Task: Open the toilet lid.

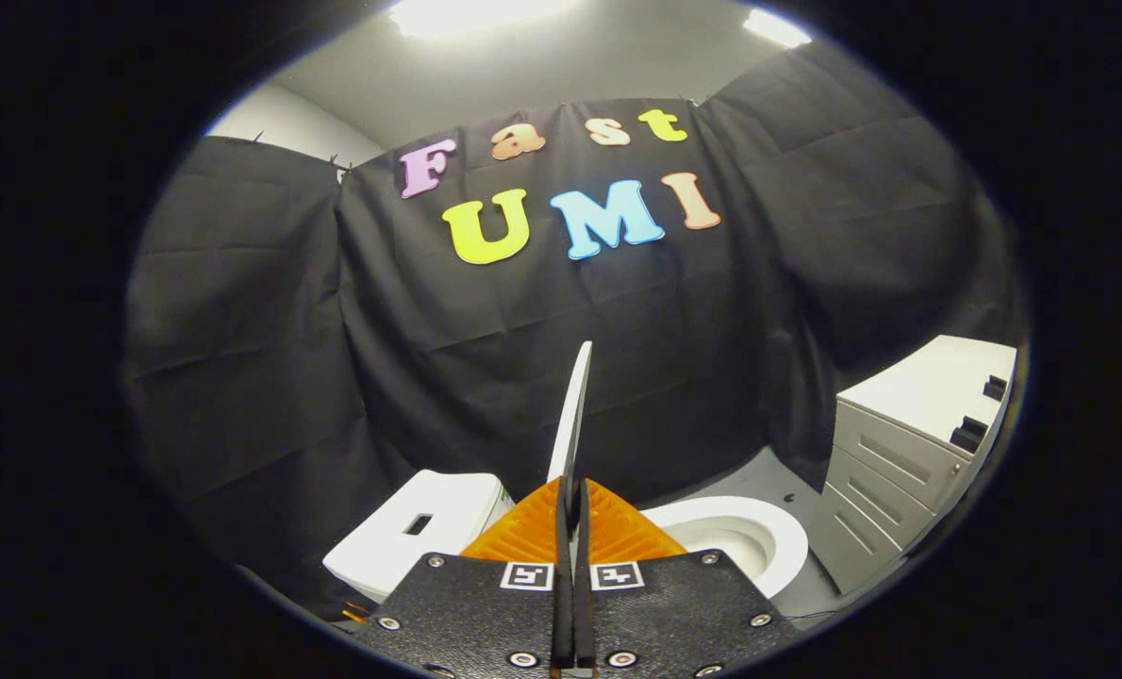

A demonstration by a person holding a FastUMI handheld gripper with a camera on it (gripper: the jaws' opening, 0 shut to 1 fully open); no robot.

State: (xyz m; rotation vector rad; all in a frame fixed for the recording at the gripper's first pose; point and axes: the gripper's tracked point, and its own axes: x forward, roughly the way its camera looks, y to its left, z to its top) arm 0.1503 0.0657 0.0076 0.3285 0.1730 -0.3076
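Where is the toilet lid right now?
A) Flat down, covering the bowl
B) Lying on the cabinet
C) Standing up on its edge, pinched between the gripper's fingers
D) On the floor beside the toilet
C: the lid rises edge-on from between the fingers of the gripper, which press on it from both sides, while the bowl lies uncovered next to it.

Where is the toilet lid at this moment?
The lid stands edge-on, pinched between the hand-held gripper's fingers, with the tank on its left and the bowl on its right.
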